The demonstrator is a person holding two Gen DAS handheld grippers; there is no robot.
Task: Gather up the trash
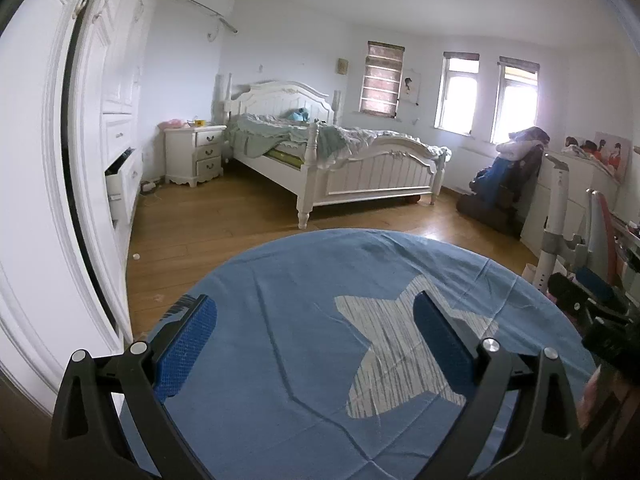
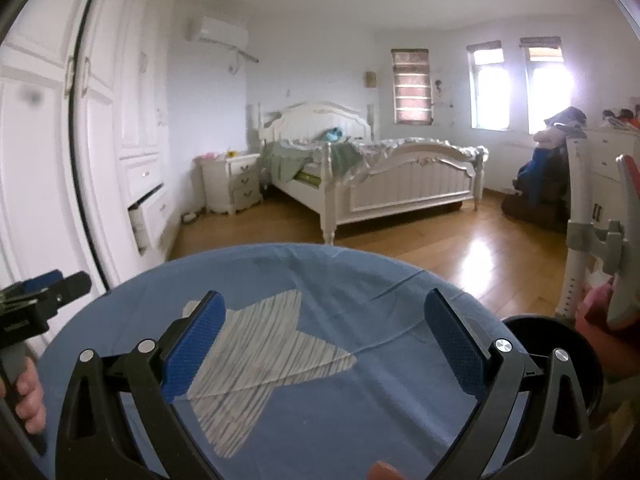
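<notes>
Lying far beyond left gripper [image 1: 316, 344]: floor scrap [image 1: 136, 256].

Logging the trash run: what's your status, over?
Left claw open, empty. Right claw open, empty. Small white scrap on floor by wardrobe, possibly trash. Blue-covered round table directly ahead.

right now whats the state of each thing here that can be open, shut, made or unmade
left hand-held gripper: open, empty, over the blue cloth
right hand-held gripper: open, empty, over the same cloth
wardrobe drawer: pulled out
nightstand: drawers shut
bed: unmade, covers rumpled
left window blind: down
two right window blinds: rolled up
black bin: open top, contents hidden
</notes>
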